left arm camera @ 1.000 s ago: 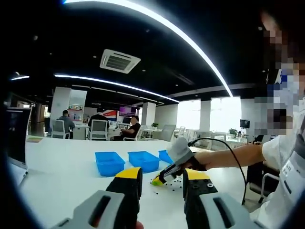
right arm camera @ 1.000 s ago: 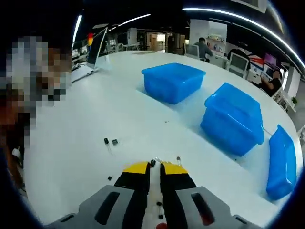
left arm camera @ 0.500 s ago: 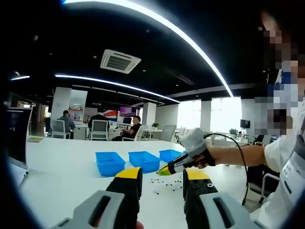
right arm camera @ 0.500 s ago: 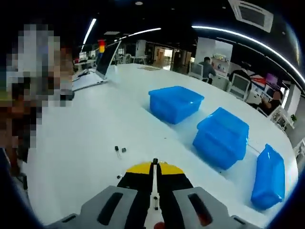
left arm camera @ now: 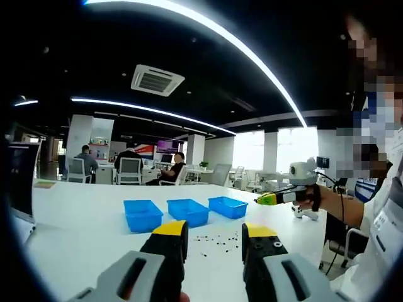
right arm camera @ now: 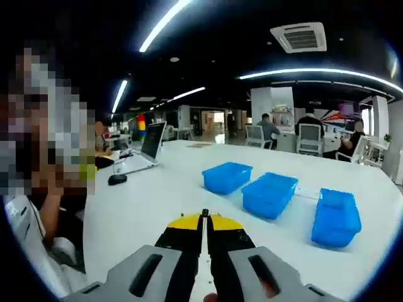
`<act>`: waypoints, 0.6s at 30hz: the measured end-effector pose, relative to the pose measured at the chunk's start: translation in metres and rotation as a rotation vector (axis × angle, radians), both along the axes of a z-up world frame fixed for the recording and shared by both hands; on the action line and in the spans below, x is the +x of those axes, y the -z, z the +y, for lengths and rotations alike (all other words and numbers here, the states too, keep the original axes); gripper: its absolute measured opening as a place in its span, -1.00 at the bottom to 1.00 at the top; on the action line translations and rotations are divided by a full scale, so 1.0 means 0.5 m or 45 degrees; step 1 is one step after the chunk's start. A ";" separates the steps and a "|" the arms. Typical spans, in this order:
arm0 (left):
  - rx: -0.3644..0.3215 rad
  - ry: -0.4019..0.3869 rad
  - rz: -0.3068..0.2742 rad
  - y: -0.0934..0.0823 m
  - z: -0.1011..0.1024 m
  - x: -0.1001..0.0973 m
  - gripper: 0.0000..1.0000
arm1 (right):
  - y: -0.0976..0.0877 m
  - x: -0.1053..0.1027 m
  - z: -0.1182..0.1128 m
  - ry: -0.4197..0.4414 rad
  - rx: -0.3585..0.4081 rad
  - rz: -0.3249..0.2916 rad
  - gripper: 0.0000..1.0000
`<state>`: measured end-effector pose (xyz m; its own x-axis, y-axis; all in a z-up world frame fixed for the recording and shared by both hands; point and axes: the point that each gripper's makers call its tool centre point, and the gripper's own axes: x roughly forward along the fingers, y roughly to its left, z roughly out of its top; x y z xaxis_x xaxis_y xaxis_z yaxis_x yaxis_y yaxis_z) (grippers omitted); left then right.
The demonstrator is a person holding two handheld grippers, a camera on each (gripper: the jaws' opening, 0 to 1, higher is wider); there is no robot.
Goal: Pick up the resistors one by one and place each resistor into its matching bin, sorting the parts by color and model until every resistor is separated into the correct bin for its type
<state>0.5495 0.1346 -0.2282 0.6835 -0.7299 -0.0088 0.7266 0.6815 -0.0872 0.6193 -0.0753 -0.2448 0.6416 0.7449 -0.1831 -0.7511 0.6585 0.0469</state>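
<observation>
A: Left gripper view?
B: Left gripper [left arm camera: 214, 234] jaws spread wide, empty, above the white table [left arm camera: 75, 220]. Loose resistors [left arm camera: 217, 240] lie between them, before three blue bins [left arm camera: 187, 212].

A: Right gripper view?
B: Right gripper [right arm camera: 204, 219] jaws pressed together, pinching a resistor [right arm camera: 204, 212]; bins well ahead.

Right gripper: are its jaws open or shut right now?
Shut. In the right gripper view, the right gripper has its yellow-tipped jaws pressed together, with a tiny dark part, likely a resistor, pinched at the tips.

Small dark resistors [left arm camera: 217, 240] lie scattered on the white table before three open blue bins [left arm camera: 186, 211].
</observation>
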 end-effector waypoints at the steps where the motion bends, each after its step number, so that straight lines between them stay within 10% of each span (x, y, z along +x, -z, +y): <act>1: 0.001 0.001 0.001 0.001 -0.001 0.000 -0.29 | 0.000 -0.010 -0.012 0.008 0.002 -0.011 -0.88; 18: 0.021 -0.027 0.018 0.012 0.025 0.014 -0.28 | -0.018 -0.124 -0.113 0.127 0.117 -0.165 -0.88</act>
<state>0.5567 0.1472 -0.2341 0.6985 -0.7150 -0.0306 0.7108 0.6981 -0.0863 0.5575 -0.1316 -0.2359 0.7271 0.6859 -0.0286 -0.6857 0.7276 0.0174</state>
